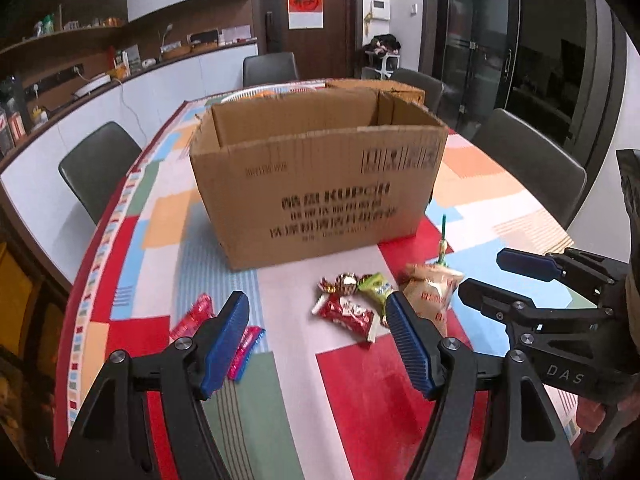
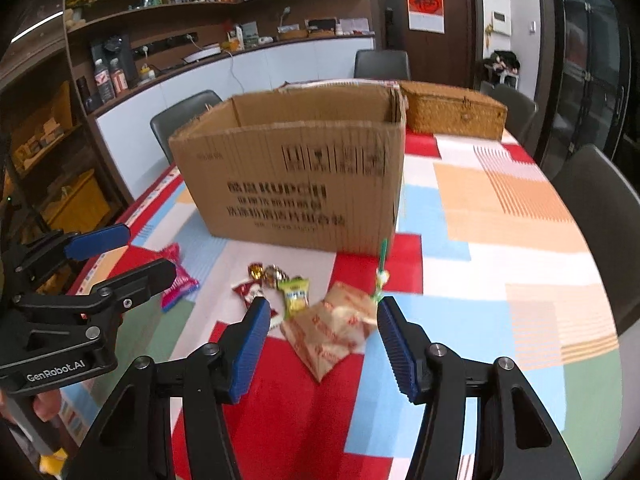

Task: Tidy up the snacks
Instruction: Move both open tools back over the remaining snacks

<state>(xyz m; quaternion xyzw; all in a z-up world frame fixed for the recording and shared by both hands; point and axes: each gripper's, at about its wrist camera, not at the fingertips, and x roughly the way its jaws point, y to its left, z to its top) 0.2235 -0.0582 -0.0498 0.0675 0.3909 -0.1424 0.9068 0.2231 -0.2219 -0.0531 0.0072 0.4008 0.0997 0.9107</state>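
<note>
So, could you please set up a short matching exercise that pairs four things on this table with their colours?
Things:
1. cardboard box
2. large snack bag
3. small packet
4. gripper pads

Colours:
A. blue
B. yellow-green
C. plain brown with black print
D. tan with red print

Pairs: 1-C, 2-D, 3-B, 4-A
</note>
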